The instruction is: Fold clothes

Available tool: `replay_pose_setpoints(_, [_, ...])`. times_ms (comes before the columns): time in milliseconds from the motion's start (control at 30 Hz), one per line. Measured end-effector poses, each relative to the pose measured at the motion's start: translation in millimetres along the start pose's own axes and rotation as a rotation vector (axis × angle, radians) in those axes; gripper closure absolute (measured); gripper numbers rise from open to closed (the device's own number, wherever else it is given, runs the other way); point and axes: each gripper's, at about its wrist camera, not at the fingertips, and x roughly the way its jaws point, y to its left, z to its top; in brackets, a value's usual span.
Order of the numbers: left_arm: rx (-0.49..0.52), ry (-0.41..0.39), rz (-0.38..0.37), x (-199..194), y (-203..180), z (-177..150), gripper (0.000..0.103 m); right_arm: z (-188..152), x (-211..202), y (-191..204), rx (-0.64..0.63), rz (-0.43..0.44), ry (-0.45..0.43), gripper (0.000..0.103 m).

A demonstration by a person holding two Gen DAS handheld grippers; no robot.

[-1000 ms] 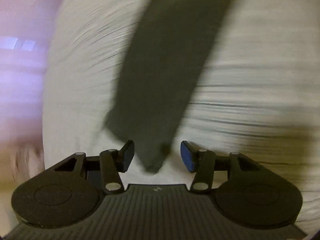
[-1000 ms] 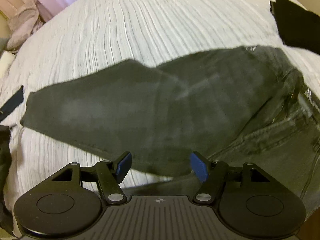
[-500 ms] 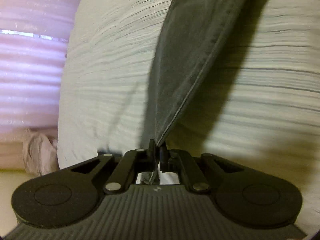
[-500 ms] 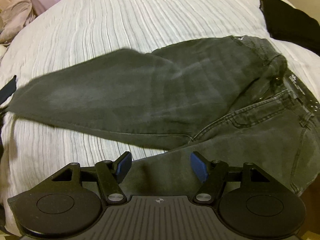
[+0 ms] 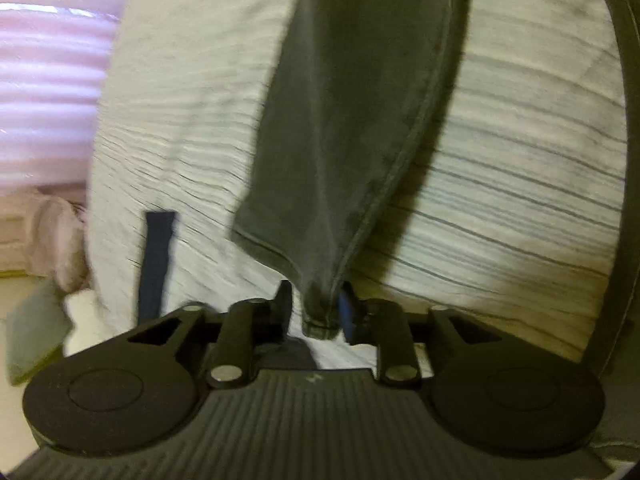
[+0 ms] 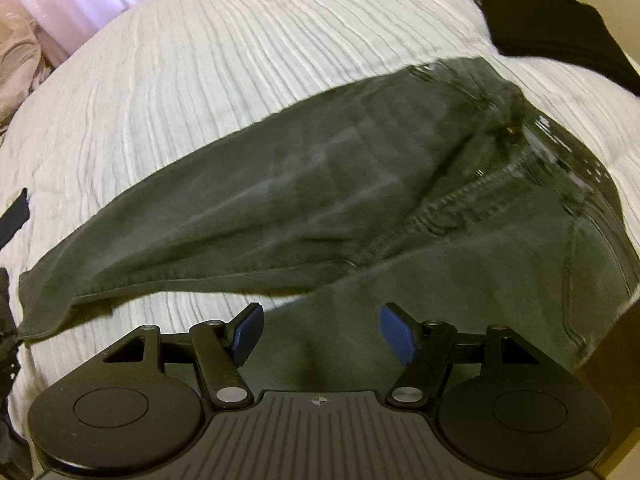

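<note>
The dark grey jeans [image 6: 360, 200] lie on the bed [image 6: 240, 60], spread over its ribbed white cover. Their long axis runs across the right wrist view, with the waistband and fly at the right and one leg reaching left to its hem. No brand, label or writing can be read on them. In the left wrist view the left gripper [image 5: 316, 308] has its fingers [image 5: 346, 312] narrow, with the hem corner of that leg between them. The right gripper [image 6: 320, 330] hovers over the near leg, fingers wide apart and holding nothing. A folded black garment [image 6: 552, 32] lies near the waistband.
</note>
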Motion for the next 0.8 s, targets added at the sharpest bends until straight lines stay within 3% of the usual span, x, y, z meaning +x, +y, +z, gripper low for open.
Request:
replay_pose_setpoints(100, [-0.006, -0.091, 0.019, -24.5, 2.2, 9.5, 0.074, -9.3, 1.3, -5.0, 0.034, 0.010, 0.009, 0.034])
replay_pose_setpoints(200, [0.014, -0.251, -0.027, -58.3, -11.3, 29.5, 0.061, -16.7, 9.4, -0.5, 0.031, 0.037, 0.022, 0.034])
replay_pose_setpoints(267, [0.054, -0.341, -0.057, -73.9, -25.9, 50.5, 0.061, -20.1, 17.6, 3.9, 0.018, 0.056, 0.031, 0.034])
replay_pose_setpoints(600, [0.040, -0.488, -0.197, -107.7, -41.5, 201.6, 0.061, -8.5, 25.9, -19.5, -0.044, 0.076, 0.001, 0.034])
replay_pose_setpoints(800, [0.026, -0.547, -0.272, -126.6, -48.8, 291.3, 0.060, 55.0, 10.7, -92.3, -0.076, 0.054, -0.106, 0.034])
